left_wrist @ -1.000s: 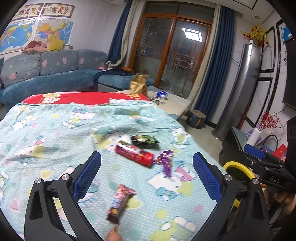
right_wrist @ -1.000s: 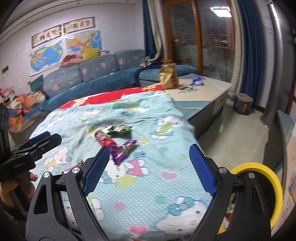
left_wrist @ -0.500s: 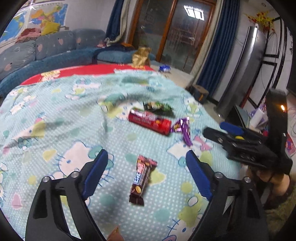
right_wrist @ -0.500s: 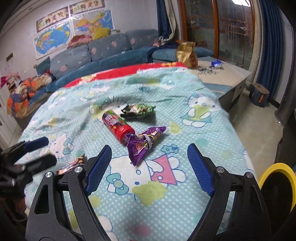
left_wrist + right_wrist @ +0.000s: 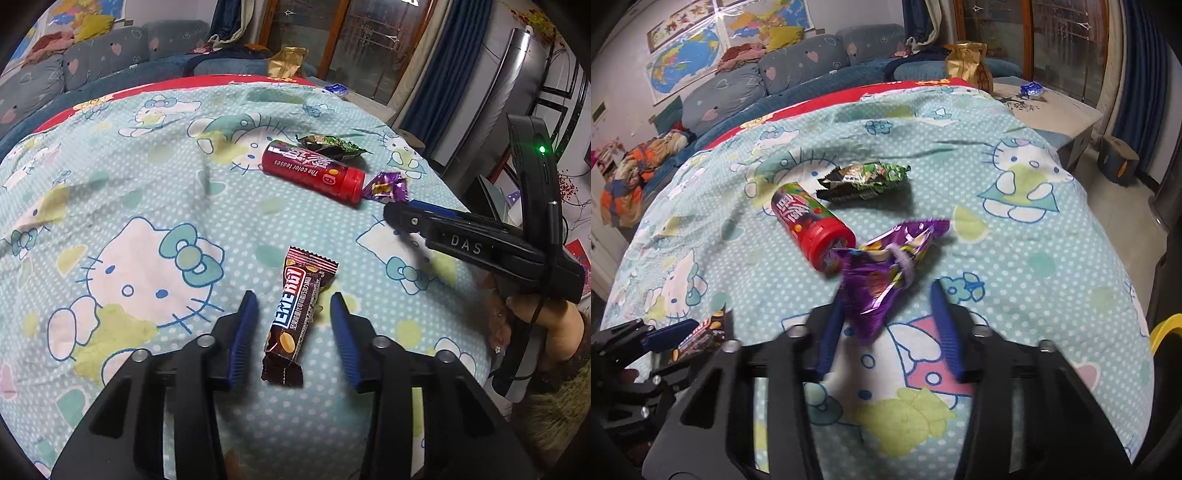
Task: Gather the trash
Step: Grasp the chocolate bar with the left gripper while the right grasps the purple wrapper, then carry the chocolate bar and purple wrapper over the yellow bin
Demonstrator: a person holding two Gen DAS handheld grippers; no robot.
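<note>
Both claws had dropped toward the bed (image 5: 110,192), jaws closing: left gripper (image 5: 293,321) straddled the chocolate bar (image 5: 295,314) ungripped mid-sheet; right gripper (image 5: 886,317) bracketed the purple wrapper (image 5: 886,269) near the sheet's right edge, contact uncertain.

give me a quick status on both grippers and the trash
Left gripper closing around energy bar wrapper, not yet pinched. Right gripper closing around purple wrapper. Nothing blocking.
</note>
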